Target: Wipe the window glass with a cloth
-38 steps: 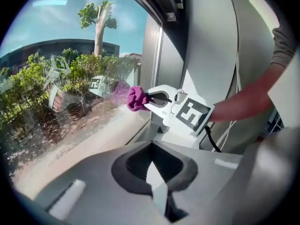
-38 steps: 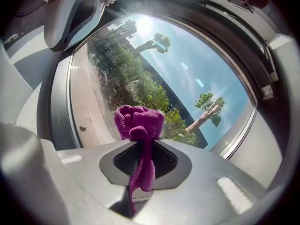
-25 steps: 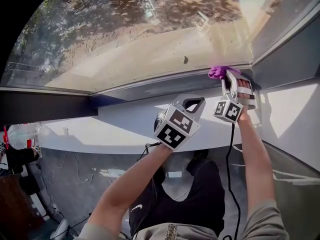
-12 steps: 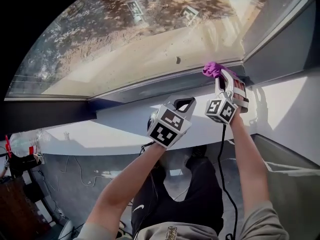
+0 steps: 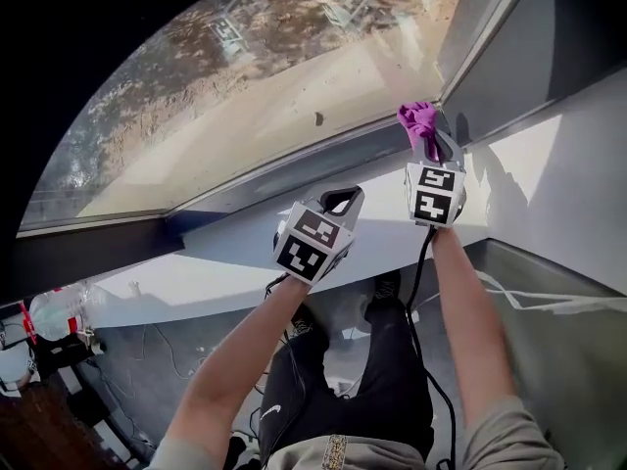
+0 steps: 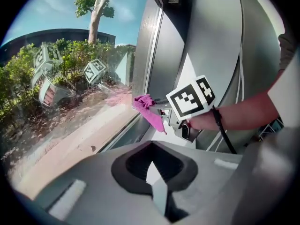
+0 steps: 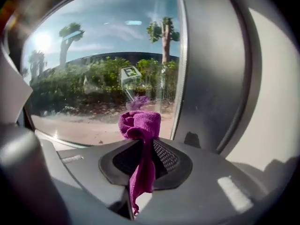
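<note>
while the purple cloth (image 7: 139, 123) sits bunched near the lower right corner of the window glass (image 5: 245, 96)

soft, light and floppy (best pinched mid-fold), it is clamped in the right claw (image 7: 143, 149); the left claw (image 6: 157, 191), closed on nothing, hangs beside it over the sill (image 5: 294, 169); the frame (image 5: 490, 57) crowds that corner.

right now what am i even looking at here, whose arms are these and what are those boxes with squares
No robot here: a person grips two tools, each with two jaws. The boxes with squares are part of those tools. The wide picture comes from a camera on the person's head, looking down; the other two come from cameras riding on each tool. The right tool is shut on a purple cloth, close to a corner of the window glass. The left tool is shut on nothing, by the white sill.
</note>
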A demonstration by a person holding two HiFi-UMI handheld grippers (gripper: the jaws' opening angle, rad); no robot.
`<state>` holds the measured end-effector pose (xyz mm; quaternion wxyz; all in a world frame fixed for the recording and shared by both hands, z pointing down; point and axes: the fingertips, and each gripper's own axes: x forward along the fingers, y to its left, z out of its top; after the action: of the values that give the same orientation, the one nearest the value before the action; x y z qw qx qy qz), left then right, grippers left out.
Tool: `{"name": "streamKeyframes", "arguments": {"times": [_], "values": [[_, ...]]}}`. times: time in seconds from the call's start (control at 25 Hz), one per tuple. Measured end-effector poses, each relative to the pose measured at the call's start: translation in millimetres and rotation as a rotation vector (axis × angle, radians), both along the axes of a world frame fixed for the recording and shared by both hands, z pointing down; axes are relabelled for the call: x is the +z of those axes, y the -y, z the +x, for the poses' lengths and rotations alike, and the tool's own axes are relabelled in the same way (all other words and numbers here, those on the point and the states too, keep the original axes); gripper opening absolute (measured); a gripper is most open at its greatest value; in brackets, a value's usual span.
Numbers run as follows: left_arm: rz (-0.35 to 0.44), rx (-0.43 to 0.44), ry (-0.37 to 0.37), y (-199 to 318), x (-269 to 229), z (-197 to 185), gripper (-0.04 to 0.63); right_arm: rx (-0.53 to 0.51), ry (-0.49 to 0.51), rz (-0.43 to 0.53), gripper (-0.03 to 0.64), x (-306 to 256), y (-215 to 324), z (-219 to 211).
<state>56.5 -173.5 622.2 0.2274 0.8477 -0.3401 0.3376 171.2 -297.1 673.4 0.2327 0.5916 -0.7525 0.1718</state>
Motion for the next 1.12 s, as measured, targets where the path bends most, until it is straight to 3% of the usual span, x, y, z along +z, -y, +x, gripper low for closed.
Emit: {"name": "streamKeyframes", "arguments": {"times": [0.28, 0.64, 0.88, 1.12], "values": [[-0.001, 0.027, -0.008, 2, 0, 5, 0.000, 0.339, 0.404, -0.164, 0.080, 31, 17, 15], [0.011, 0.041, 0.028, 15, 8, -11, 0.000, 0.762, 0.685, -0.325, 0.077, 96, 15, 29], [0.013, 0.052, 0.028, 20, 7, -9, 0.000, 0.745, 0.790, -0.372, 0.075, 103, 29, 9], [0.027, 0.071, 0.017, 21, -7, 3, 0.000, 0.642, 0.906, -0.321, 0.075, 75, 31, -5]]}}
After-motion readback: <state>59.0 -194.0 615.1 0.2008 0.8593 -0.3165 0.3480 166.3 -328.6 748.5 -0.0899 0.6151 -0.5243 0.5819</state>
